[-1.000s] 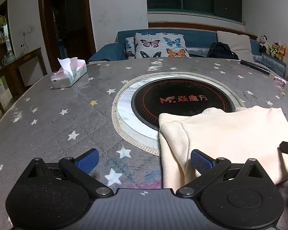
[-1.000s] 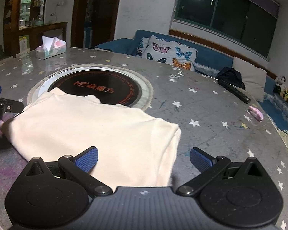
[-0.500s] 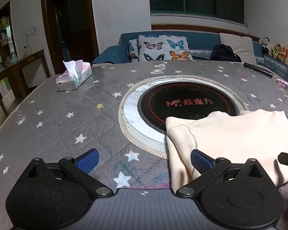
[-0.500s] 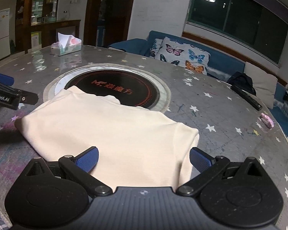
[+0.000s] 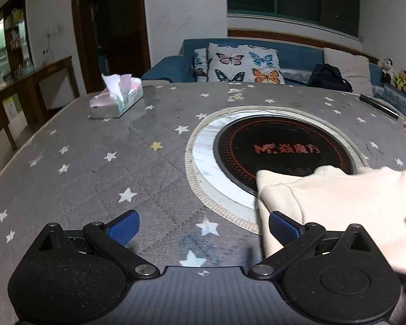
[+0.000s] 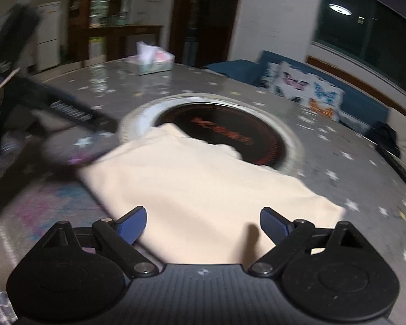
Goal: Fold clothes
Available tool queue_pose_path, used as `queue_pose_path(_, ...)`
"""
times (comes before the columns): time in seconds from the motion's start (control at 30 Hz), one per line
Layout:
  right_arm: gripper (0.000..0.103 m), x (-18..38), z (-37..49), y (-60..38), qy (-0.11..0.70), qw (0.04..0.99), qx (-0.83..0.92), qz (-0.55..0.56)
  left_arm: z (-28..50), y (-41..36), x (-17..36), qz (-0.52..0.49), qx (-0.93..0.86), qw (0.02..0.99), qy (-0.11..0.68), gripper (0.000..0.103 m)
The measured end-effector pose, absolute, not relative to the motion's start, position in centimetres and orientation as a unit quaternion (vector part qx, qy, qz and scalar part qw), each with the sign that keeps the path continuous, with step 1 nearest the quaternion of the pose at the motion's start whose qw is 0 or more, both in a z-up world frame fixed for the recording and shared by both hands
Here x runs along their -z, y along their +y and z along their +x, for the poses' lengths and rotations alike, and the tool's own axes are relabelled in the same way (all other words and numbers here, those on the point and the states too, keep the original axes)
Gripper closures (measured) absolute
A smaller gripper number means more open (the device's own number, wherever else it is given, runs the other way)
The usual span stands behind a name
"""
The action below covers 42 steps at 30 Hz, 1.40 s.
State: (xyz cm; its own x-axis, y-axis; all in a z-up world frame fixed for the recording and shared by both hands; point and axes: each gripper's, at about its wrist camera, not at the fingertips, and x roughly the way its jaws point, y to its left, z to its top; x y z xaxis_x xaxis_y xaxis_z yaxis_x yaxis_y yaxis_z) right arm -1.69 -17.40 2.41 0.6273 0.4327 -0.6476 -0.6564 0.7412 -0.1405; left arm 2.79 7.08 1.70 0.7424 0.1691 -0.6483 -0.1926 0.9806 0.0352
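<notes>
On the grey star-printed tablecloth point(image 5: 100, 168), the folded cream cotton garment point(image 6: 203, 189) lies finished; both the left gripper point(image 5: 204, 224) and right gripper point(image 6: 203, 222) gape wide, empty, probably to set it aside next.

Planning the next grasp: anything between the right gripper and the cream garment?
Nothing visible. The folded cream garment lies directly ahead of the open right gripper, its near edge between the fingers. The left gripper is off to the garment's left side, clear of that path.

Cream garment point(image 5: 338, 205), lower right: soft matt cloth, smooth. Star-print table cover point(image 5: 100, 168): grey woven fabric, faintly sheened. Round cooktop point(image 5: 281, 151), centre: glossy black glass. Left gripper point(image 5: 204, 226) and right gripper point(image 6: 203, 223): matt black plastic, ribbed blue pads. Tissue box point(image 5: 116, 101), upper left: paper.
</notes>
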Motion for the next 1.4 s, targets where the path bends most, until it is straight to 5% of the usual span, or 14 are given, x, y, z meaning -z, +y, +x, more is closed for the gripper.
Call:
queue_pose_path(0.33, 0.030, -1.6, -4.1, -11.6, 0.277, 0.843, -0.385, -0.254, 3.2, 9.5, -1.4, -0.077, -0.089, 0.923, 0.367, 0.000)
queue_pose_path(0.53, 0.052, -1.2, -5.0, -8.9, 0.256, 0.829, -0.403, -0.291, 3.5, 10.4, -1.2, -0.137, -0.067, 0.909, 0.387, 0.000)
queue_pose_path(0.67, 0.080, -0.9, -5.3, -7.9, 0.235, 0.831, -0.398, -0.310, 3.5, 10.8, -1.1, -0.184, -0.042, 0.899, 0.396, 0.000)
queue_pose_path(1.17, 0.088, -4.7, -3.7, -12.3, 0.231, 0.867, -0.397, -0.192, 4.9, 9.8, 0.3, -0.396, 0.075, 0.811, 0.423, 0.001)
queue_pose_path(1.3, 0.088, -4.6, -3.9, -12.5, 0.232, 0.864, -0.406, -0.188, 5.3, 9.3, 1.0, -0.432, 0.094, 0.791, 0.423, 0.018)
queue_pose_path(1.4, 0.088, -4.4, -4.1, -12.6, 0.232, 0.861, -0.412, -0.187, 5.3, 9.2, 1.5, -0.445, 0.098, 0.784, 0.422, 0.045)
